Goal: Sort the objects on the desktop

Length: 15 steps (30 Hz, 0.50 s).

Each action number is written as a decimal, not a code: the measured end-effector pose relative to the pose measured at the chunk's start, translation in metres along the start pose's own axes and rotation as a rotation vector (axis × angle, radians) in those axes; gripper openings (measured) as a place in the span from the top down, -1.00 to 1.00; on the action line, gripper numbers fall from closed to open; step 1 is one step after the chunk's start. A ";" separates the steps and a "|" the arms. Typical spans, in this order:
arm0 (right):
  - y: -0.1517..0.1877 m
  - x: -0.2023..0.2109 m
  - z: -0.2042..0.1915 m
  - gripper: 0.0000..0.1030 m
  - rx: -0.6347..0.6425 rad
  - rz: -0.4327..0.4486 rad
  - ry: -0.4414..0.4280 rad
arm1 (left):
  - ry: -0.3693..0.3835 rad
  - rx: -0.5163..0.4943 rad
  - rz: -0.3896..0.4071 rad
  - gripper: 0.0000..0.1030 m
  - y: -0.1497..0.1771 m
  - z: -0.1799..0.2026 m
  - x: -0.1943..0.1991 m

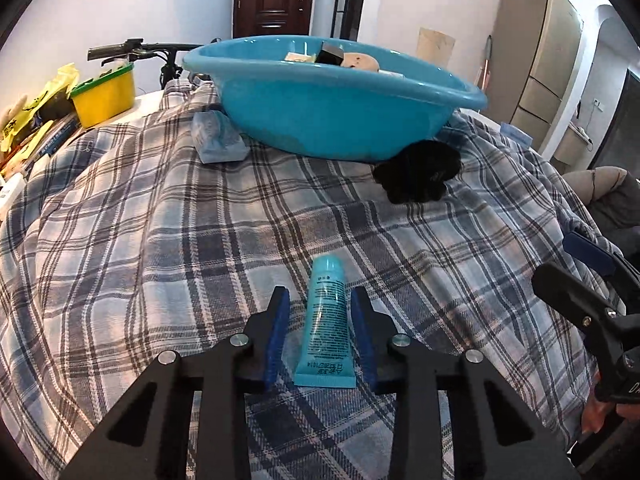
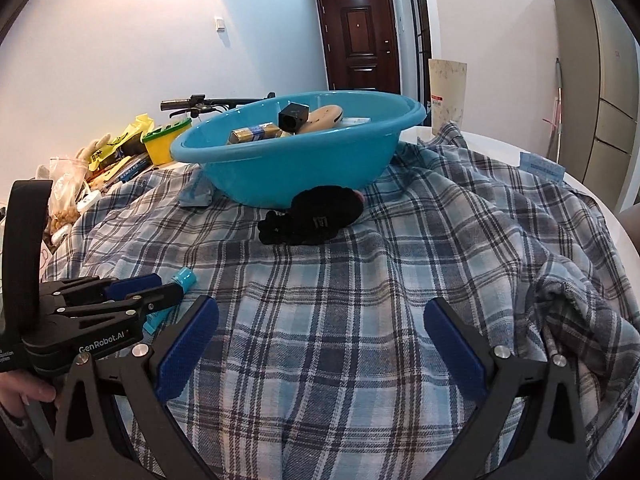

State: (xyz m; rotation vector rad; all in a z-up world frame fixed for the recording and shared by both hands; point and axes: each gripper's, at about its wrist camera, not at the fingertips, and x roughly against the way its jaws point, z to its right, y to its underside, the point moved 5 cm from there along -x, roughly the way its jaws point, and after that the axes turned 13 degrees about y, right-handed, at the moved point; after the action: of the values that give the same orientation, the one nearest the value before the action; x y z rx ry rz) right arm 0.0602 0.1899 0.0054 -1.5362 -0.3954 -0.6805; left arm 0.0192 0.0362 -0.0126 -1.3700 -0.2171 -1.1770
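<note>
Left hand-held gripper (image 1: 320, 300) pitched down, jaws narrow astride the teal tube (image 1: 325, 320) lying on the plaid cloth (image 1: 160, 240), pads not visibly touching; right hand-held gripper (image 2: 320, 320) wide, empty over the cloth-covered surface; blue basin (image 1: 332, 108) at 12 o'clock, black glove (image 1: 416, 176) at 1 o'clock.

white walls (image 2: 120, 60), a dark wooden door (image 2: 362, 40), a tall beige cabinet (image 2: 600, 80).

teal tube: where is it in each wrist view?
Left wrist: the teal tube lies bottom centre, between the left gripper fingers.
Right wrist: the tube's cap end shows at lower left, mostly hidden by that gripper.
Shared landmark: blue basin, on the plaid cloth beyond the tube.
</note>
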 end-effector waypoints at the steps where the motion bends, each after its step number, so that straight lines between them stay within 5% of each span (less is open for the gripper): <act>1: 0.000 0.000 0.000 -0.99 -0.002 0.000 -0.003 | 0.004 -0.002 -0.002 0.57 0.000 0.001 -0.001; 15: -0.015 -0.007 -0.003 -0.99 0.030 -0.014 0.002 | -0.022 -0.025 0.045 0.57 -0.014 0.002 0.015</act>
State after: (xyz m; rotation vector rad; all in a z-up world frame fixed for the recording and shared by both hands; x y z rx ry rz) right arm 0.0456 0.1898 0.0126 -1.5052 -0.4142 -0.6839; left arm 0.0168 0.0335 0.0082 -1.4032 -0.1874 -1.1307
